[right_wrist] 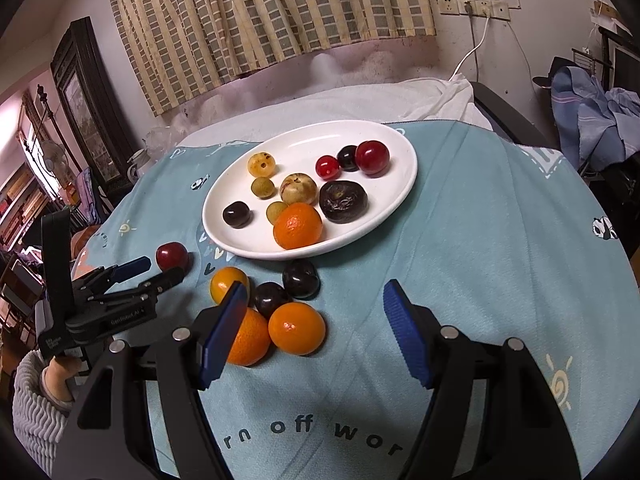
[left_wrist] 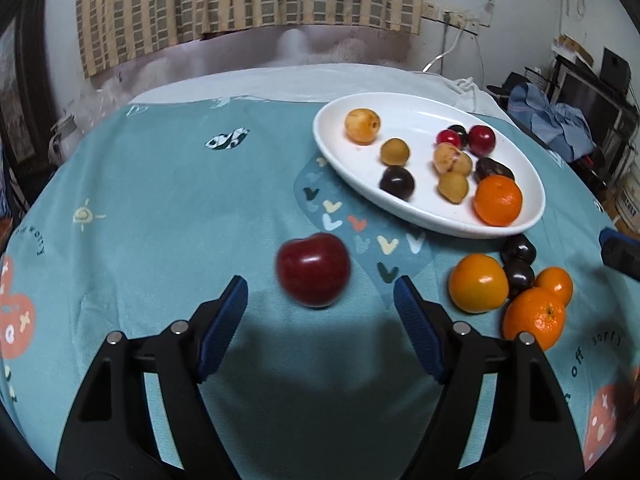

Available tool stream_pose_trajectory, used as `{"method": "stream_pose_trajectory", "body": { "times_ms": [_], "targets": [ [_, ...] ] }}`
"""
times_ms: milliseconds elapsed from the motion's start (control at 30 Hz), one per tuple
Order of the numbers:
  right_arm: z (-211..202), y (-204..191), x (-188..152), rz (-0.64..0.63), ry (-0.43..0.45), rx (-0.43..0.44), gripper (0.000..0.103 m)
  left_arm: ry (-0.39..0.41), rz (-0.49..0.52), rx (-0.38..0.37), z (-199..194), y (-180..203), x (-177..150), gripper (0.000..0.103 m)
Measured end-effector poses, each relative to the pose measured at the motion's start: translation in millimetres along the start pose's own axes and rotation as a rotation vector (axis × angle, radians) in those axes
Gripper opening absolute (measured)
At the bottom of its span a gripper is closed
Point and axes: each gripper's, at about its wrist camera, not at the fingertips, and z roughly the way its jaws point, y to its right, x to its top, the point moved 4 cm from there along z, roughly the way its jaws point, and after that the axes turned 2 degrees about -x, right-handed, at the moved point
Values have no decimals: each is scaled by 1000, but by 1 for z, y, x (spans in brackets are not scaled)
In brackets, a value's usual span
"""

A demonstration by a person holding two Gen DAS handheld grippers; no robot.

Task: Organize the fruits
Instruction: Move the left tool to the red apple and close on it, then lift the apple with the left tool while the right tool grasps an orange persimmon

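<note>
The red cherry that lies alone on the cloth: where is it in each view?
Left wrist: red cherry low centre, just ahead of the open left claw.
Right wrist: at left, beside that claw's tips.
Shared landmark: white plate.

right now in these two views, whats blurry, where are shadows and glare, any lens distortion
Left wrist view: the red plum is slightly smeared; the left gripper casts a dark shadow on the tablecloth. Right wrist view: sharper; glare spots on the front orange. Both views: fisheye bending, dark corners.
</note>
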Motion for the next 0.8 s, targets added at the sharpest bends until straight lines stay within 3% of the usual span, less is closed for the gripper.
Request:
{"method": "stream_pose_trajectory", "body": {
  "times_ms": [367, 467, 500, 533, 800],
  "targets": [
    [6, -8, -4, -39, -16, -9, 71, 13, 0, 10, 13, -1, 11, 75],
    [8, -9, -5, -45, -20, -13, 71, 13, 13, -12, 14, 2, 12, 63],
    [8, -9, -5, -47, -20, -14, 71, 5, 12, -23, 15, 2, 11, 47],
    [8, -9, -5, -49, -21, -14, 71, -7, 6, -32, 18, 1, 11, 42],
    [15, -12, -11, -85, -68, -25, 71, 6, -21, -3, -7, -2, -1, 42]
  ]
}}
